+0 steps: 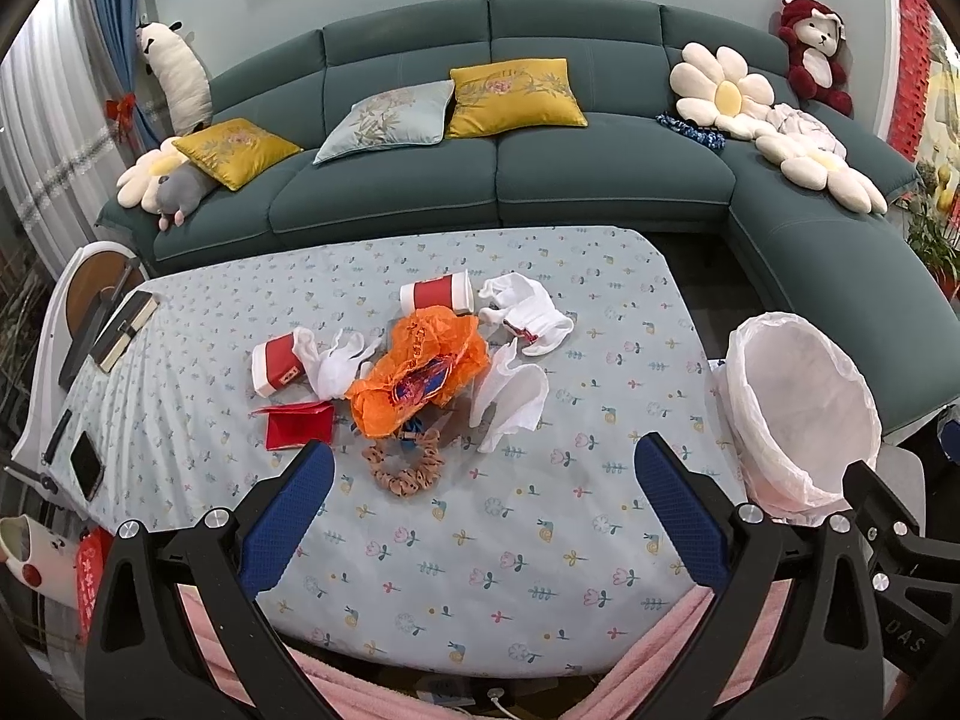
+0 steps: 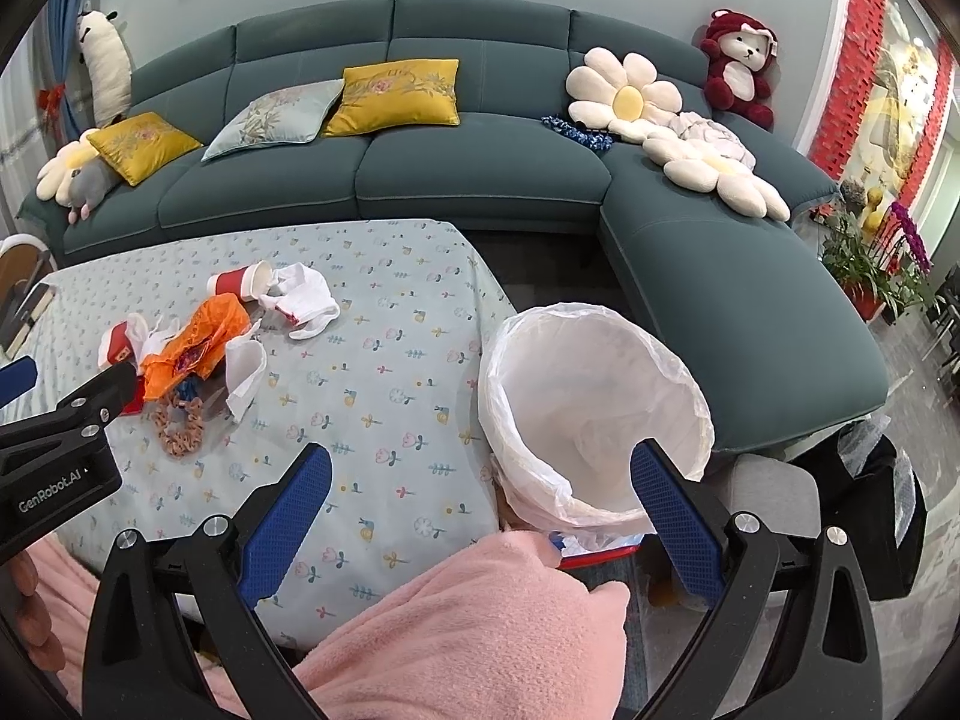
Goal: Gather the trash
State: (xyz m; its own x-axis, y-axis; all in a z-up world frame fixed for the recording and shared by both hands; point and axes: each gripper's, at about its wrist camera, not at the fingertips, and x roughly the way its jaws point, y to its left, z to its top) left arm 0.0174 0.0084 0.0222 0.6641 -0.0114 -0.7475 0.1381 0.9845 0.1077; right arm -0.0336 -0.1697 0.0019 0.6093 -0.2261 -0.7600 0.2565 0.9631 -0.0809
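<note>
Trash lies in a heap mid-table: an orange plastic bag [image 1: 420, 372], two red-and-white paper cups [image 1: 441, 295] [image 1: 276, 366], crumpled white tissues [image 1: 510, 396] and a red packet [image 1: 300, 427]. A beige scrunchie [image 1: 403, 471] lies just before the heap. My left gripper [image 1: 485, 447] hovers open and holds nothing, a little short of the scrunchie. A bin with a white liner [image 2: 600, 396] stands off the table's right edge. My right gripper [image 2: 481, 455] is open with nothing in it, over the table edge and the bin's near rim. The left gripper [image 2: 66, 378] shows at the left of the right wrist view.
The table [image 1: 540, 540] wears a pale floral cloth. Books [image 1: 123, 330] and a phone [image 1: 87, 462] lie along its left edge. A teal sofa [image 1: 420, 180] with cushions and plush toys runs behind and around the right. A pink sleeve [image 2: 480, 618] fills the near foreground.
</note>
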